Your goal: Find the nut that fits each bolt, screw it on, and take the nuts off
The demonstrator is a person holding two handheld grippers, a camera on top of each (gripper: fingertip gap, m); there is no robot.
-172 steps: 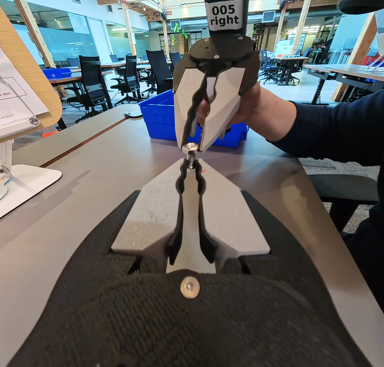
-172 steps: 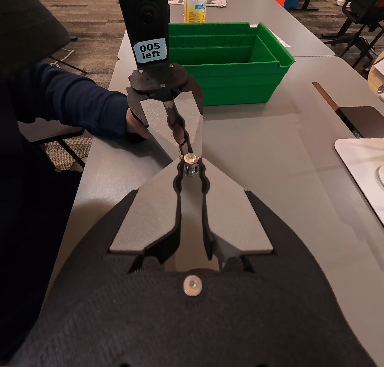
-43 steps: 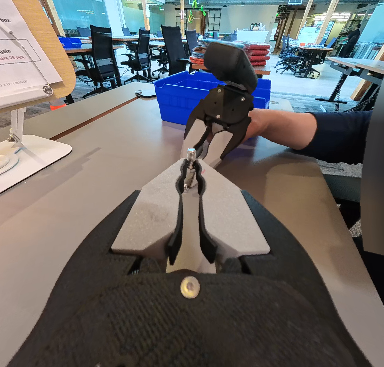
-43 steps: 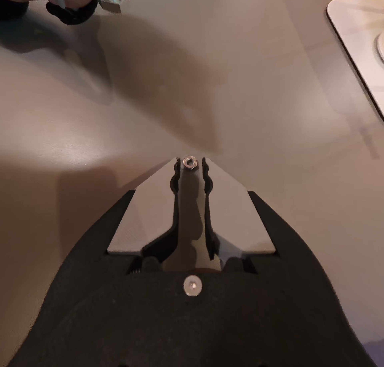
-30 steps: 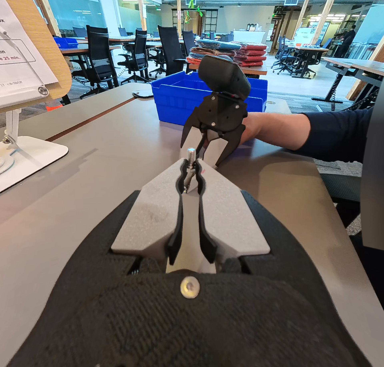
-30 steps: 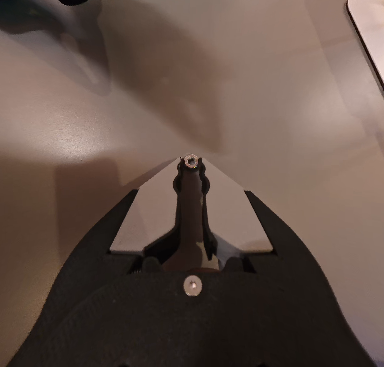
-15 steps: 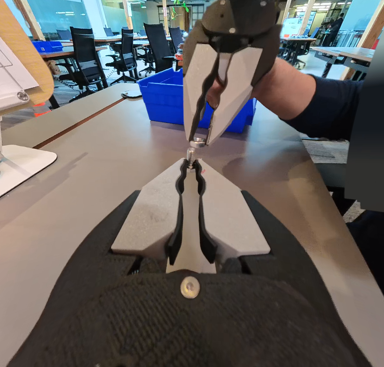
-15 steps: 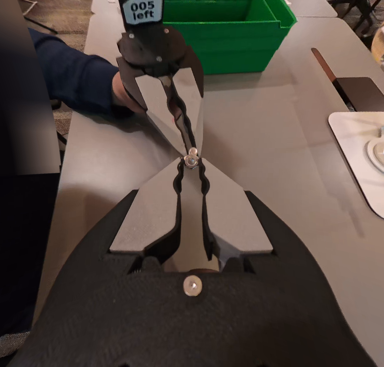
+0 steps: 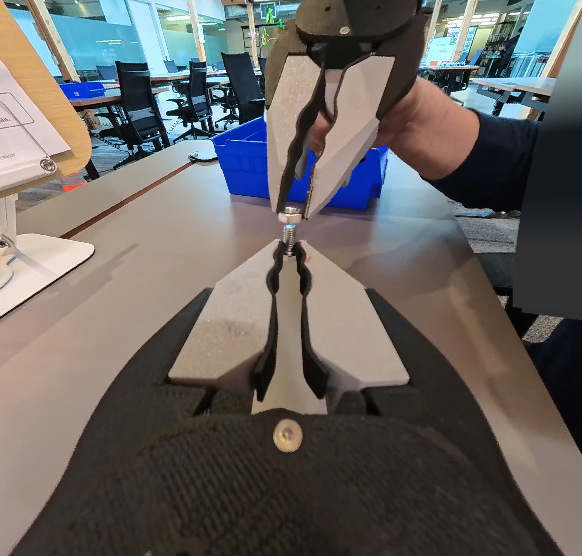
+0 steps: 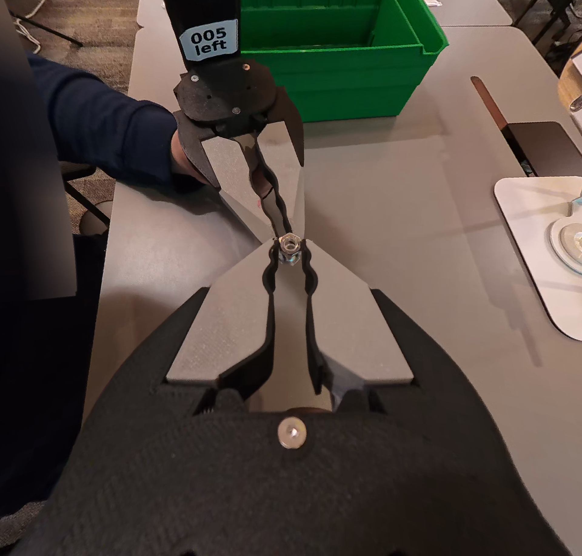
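Observation:
My left gripper (image 9: 289, 248) is shut on a silver bolt (image 9: 289, 234) and holds it upright, threaded end up. My right gripper (image 9: 291, 215) comes down from above, shut on a silver hex nut (image 9: 290, 216), which sits right on the tip of the bolt's thread. In the right wrist view my right gripper (image 10: 289, 247) holds the nut (image 10: 288, 244) at its fingertips, with the bolt's head (image 10: 289, 259) seen just below it. The left gripper (image 10: 283, 225) reaches in from the far side with its tips under the nut.
A blue bin (image 9: 248, 159) stands on the grey table (image 9: 157, 241) behind the grippers. A green bin (image 10: 340, 46) stands at the far end in the right wrist view. A white stand base (image 9: 37, 263) (image 10: 541, 251) sits to one side. A person's hand (image 9: 425, 131) holds the right gripper. The tips of both grippers are at nearly the same place.
My right gripper swung up from near the table and came over the left gripper with the nut. The nut has come down from just above the bolt onto its tip.

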